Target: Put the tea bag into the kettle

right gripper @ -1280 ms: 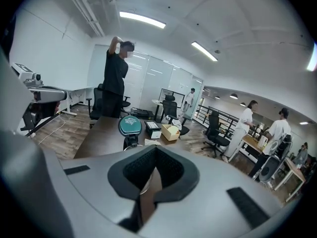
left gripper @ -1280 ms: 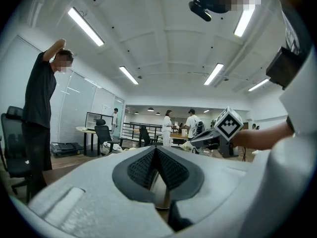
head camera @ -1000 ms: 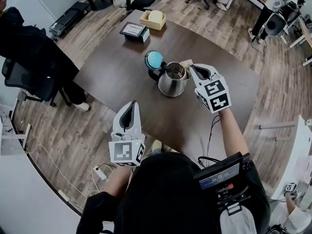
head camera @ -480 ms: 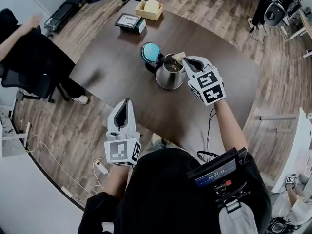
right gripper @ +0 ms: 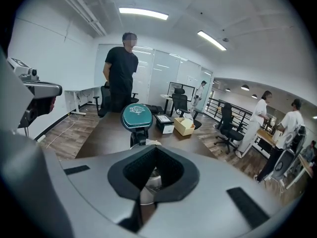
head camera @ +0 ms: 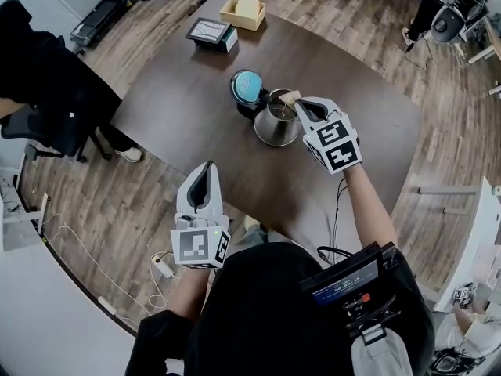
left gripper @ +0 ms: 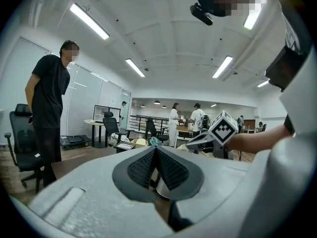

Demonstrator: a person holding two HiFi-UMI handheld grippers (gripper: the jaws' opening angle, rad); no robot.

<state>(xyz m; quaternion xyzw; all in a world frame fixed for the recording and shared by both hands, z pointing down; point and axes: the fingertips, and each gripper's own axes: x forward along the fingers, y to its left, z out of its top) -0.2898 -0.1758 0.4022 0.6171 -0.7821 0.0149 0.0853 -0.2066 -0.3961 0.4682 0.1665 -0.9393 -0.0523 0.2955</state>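
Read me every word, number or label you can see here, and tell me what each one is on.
Nothing reads clearly enough to quote.
Teal kettle lid: white print, too blurred.
Chest-worn screen: text lines too small.
Far box with a display: too small.
Marker cubes: black-and-white squares only, no letters.

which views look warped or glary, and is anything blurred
Head view: the wide lens bends the floor boards around the table; the kettle is sharp, with glints on its steel. Left gripper view: black rounded corners, ceiling lights blown white, mosaic patches added. Right gripper view: same black corners.
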